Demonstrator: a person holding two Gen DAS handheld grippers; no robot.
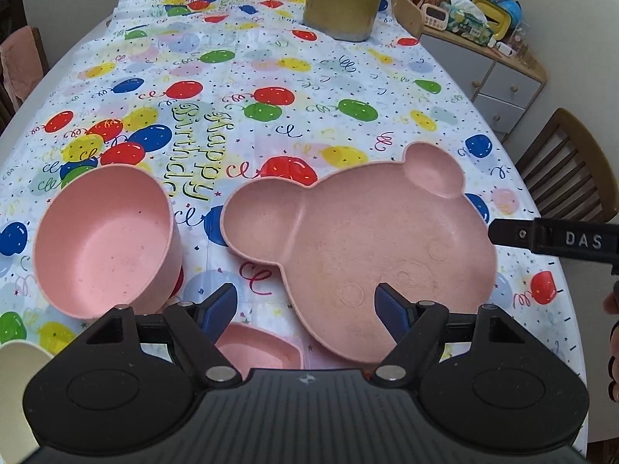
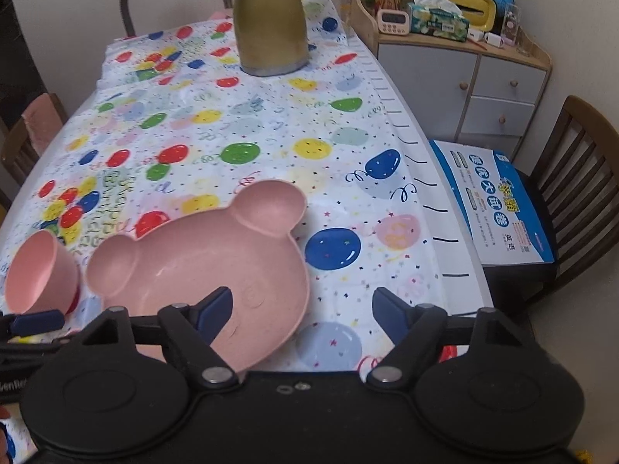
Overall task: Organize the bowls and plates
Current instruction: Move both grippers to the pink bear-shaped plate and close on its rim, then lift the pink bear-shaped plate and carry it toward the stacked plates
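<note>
A pink bear-shaped divided plate lies flat on the balloon tablecloth; it also shows in the right wrist view. A pink bowl stands tilted to its left, seen too in the right wrist view. A smaller pink dish lies just below my left gripper, which is open and empty above the plate's near left edge. My right gripper is open and empty over the plate's near right edge. Its finger reaches in beside the plate's right rim.
A gold kettle stands at the table's far end. A cream dish edge sits at near left. A cabinet with clutter, a wooden chair and a blue box stand right of the table.
</note>
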